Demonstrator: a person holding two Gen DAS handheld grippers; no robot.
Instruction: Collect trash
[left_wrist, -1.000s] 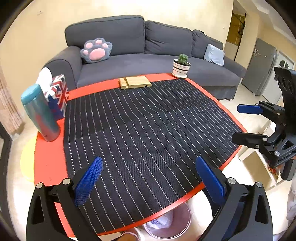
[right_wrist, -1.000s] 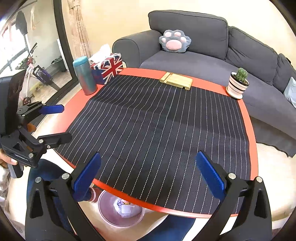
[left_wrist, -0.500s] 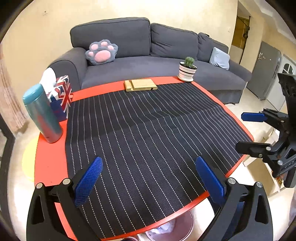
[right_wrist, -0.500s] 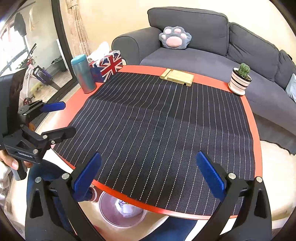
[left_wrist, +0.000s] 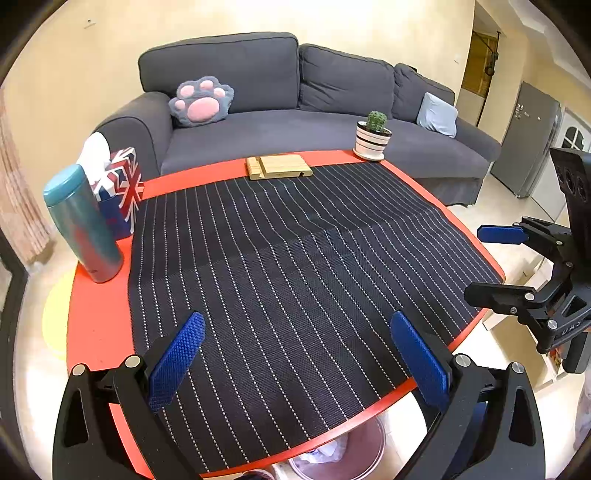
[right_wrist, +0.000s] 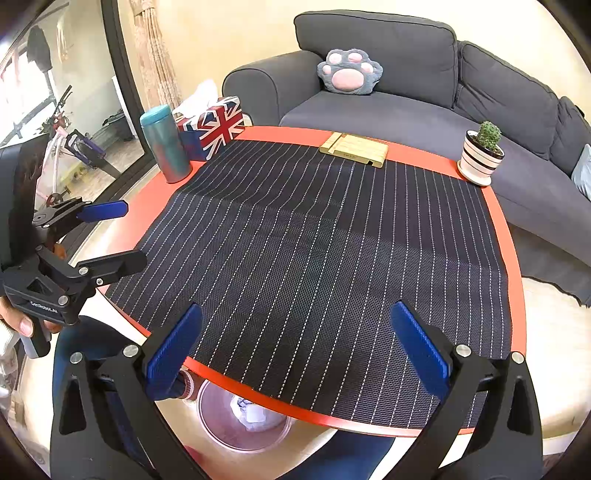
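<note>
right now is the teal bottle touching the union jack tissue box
Cannot tell. In both wrist views the teal bottle overlaps the front of the union jack tissue box, so neither shows a gap or a contact between them.

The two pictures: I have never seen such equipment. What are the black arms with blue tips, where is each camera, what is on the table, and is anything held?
They are hand-held tools, not a robot: a person holds one two-finger gripper in each hand. Each carries a camera looking along its fingers. One picture is from the left gripper, the other from the right gripper; each also sees the other gripper at its edge. Both are open and hold nothing. On the red table lies a striped mat, with a flask, a tissue box, a wooden stand and a cactus. Below the table's near edge stands a bin with trash in it.
</note>
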